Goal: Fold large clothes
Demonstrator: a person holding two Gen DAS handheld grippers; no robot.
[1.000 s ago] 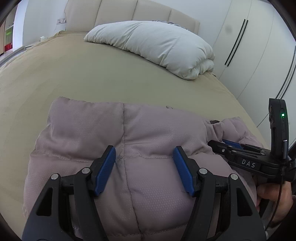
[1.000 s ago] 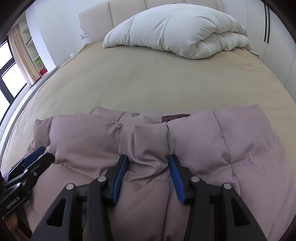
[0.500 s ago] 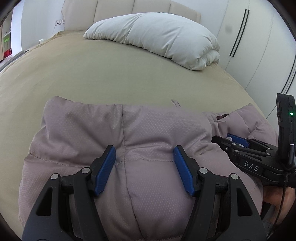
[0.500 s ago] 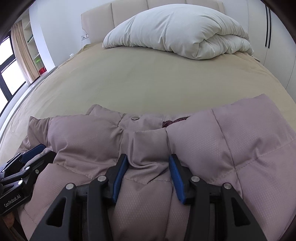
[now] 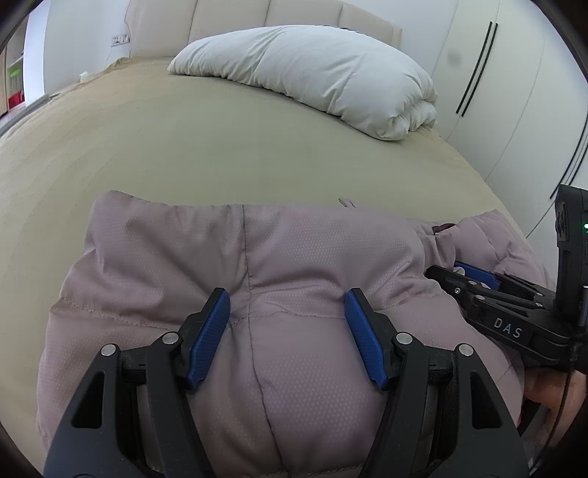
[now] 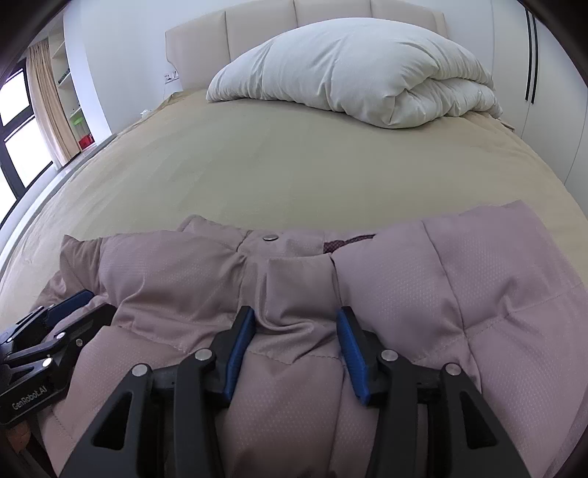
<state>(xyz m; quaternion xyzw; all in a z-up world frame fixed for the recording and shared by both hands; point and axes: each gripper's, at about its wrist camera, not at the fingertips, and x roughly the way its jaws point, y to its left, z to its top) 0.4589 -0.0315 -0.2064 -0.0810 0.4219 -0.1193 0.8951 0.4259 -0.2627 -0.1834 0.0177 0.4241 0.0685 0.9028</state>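
Observation:
A mauve quilted puffer jacket lies bunched at the near edge of a tan bed; in the right wrist view its snap button and dark lining show. My left gripper is open, its blue pads astride a bulge of the jacket. My right gripper is open, its pads astride a fold near the collar. Each gripper shows in the other's view, the right one at the right edge and the left one at the lower left.
A folded white duvet lies at the head of the bed by the padded headboard. White wardrobe doors stand to the right. A window and curtain are to the left.
Both grippers have shifted slightly with the jacket, which sits a little lower and nearer in view. Both stay open.

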